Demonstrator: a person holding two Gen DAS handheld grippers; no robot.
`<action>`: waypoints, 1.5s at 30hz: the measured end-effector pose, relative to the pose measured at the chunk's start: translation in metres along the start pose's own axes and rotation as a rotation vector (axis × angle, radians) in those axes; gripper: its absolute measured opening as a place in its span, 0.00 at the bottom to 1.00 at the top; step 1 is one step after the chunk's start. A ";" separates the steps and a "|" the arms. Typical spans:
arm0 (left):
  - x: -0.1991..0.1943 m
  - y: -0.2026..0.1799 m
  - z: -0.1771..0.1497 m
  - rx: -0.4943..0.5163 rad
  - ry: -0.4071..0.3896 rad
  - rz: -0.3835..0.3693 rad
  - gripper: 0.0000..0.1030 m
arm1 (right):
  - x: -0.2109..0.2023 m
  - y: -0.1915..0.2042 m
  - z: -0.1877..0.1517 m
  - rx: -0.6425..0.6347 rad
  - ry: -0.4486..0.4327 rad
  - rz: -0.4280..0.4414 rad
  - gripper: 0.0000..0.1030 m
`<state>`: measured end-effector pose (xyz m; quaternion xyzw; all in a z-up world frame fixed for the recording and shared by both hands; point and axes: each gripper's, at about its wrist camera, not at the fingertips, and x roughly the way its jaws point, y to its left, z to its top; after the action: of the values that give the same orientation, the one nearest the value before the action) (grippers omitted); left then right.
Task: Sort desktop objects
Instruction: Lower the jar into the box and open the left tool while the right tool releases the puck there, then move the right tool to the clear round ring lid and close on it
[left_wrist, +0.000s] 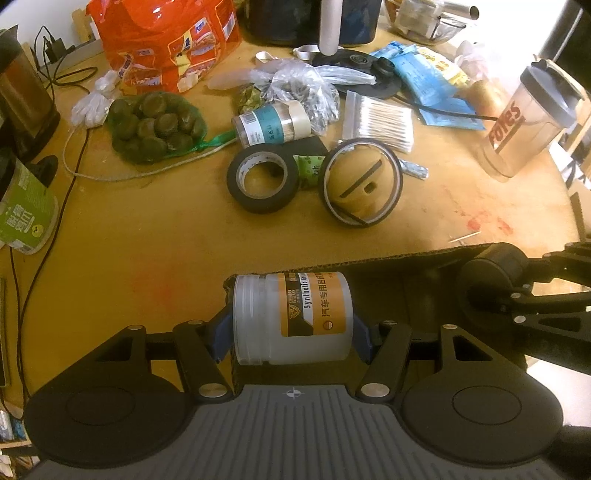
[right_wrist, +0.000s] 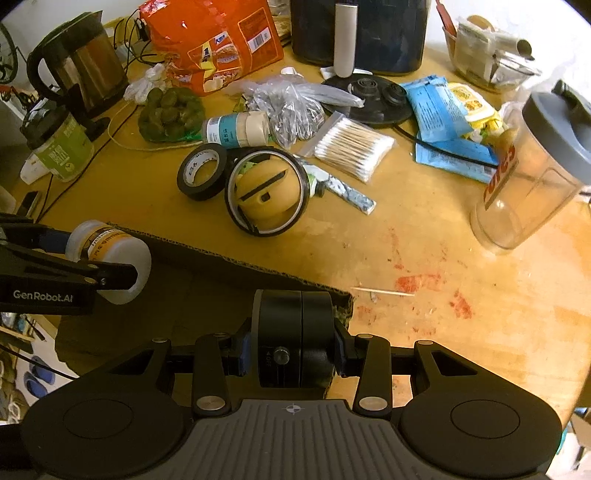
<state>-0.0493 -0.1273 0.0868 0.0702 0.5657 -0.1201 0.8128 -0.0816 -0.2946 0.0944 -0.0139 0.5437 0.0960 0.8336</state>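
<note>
My left gripper (left_wrist: 293, 332) is shut on a white translucent jar (left_wrist: 266, 325) with an orange label, which lies sideways between the blue pads. It hangs over the edge of a dark cardboard box (left_wrist: 406, 273). My right gripper (right_wrist: 291, 354) is shut on a black round device (right_wrist: 291, 325) with a small slide switch, held over the same box (right_wrist: 207, 273). In the right wrist view the jar (right_wrist: 110, 254) shows at the left in the other gripper. In the left wrist view the black device (left_wrist: 491, 273) shows at the right.
Beyond the box on the wooden table (left_wrist: 147, 229) lie a black tape roll (left_wrist: 262, 182), a thin tape ring (left_wrist: 364, 182), a toothpick tub (left_wrist: 269, 123), a bag of cotton swabs (left_wrist: 384, 125) and netted green fruit (left_wrist: 155, 127). A shaker bottle (left_wrist: 532, 122) stands right, a kettle (right_wrist: 81, 62) far left.
</note>
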 end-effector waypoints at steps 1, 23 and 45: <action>0.000 0.000 0.001 -0.001 0.000 0.001 0.59 | 0.000 0.001 0.001 -0.003 -0.001 -0.002 0.42; 0.001 0.001 0.012 0.029 -0.036 0.064 0.79 | -0.002 0.011 0.006 -0.101 -0.057 -0.105 0.86; -0.013 0.017 0.006 -0.082 -0.067 -0.050 0.79 | 0.005 0.013 0.022 -0.097 -0.070 -0.086 0.93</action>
<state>-0.0435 -0.1113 0.1002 0.0186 0.5442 -0.1191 0.8302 -0.0620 -0.2782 0.0999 -0.0744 0.5077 0.0869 0.8539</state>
